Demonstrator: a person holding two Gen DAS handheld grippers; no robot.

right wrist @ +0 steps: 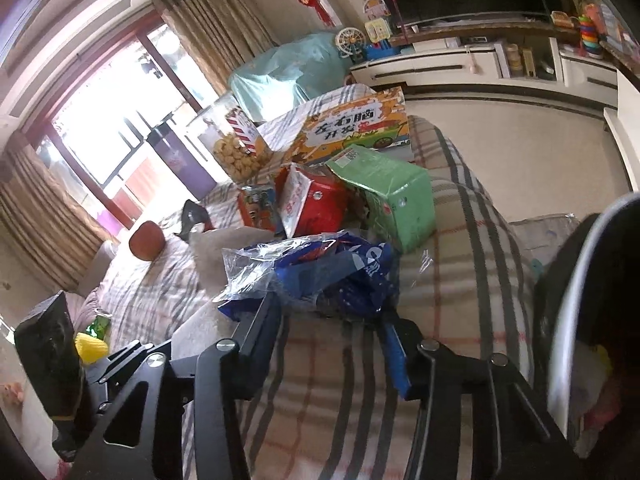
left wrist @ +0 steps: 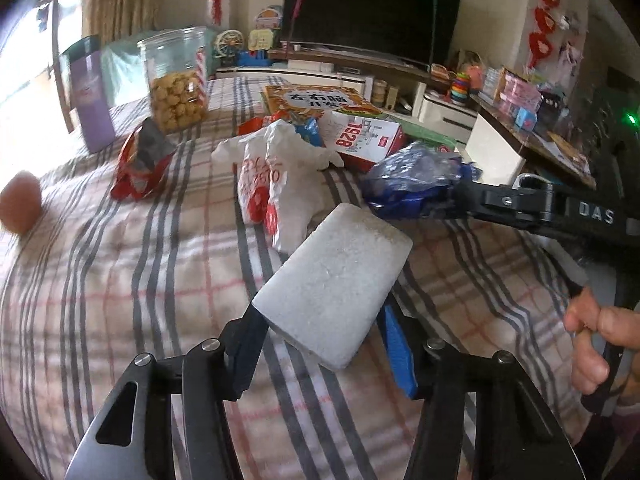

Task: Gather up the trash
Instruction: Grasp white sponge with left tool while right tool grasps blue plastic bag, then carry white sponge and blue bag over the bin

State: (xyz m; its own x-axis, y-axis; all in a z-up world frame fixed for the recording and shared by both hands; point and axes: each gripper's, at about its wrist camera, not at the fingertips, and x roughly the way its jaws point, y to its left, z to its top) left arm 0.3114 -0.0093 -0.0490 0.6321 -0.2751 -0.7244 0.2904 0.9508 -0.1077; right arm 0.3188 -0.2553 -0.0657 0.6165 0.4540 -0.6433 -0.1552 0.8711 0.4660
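A white foam block (left wrist: 332, 284) sits tilted between the fingers of my left gripper (left wrist: 320, 312), which is shut on it just above the plaid cloth (left wrist: 120, 280). A crumpled blue and clear plastic bag (right wrist: 320, 276) is pinched at its near edge by my right gripper (right wrist: 328, 308). In the left wrist view the right gripper (left wrist: 452, 196) reaches in from the right, holding the same blue bag (left wrist: 412, 180). A white plastic bag with red print (left wrist: 276, 176) and a red snack packet (left wrist: 140, 164) lie loose on the cloth further back.
A cookie jar (left wrist: 176, 84), a purple canister (left wrist: 90, 92), a red and white box (left wrist: 364, 140), an orange box (left wrist: 316, 100) and a green box (right wrist: 388, 192) crowd the far side. A dark round container with a pale rim (right wrist: 580, 300) stands at the right. A person's hand (left wrist: 592, 344) grips the right handle.
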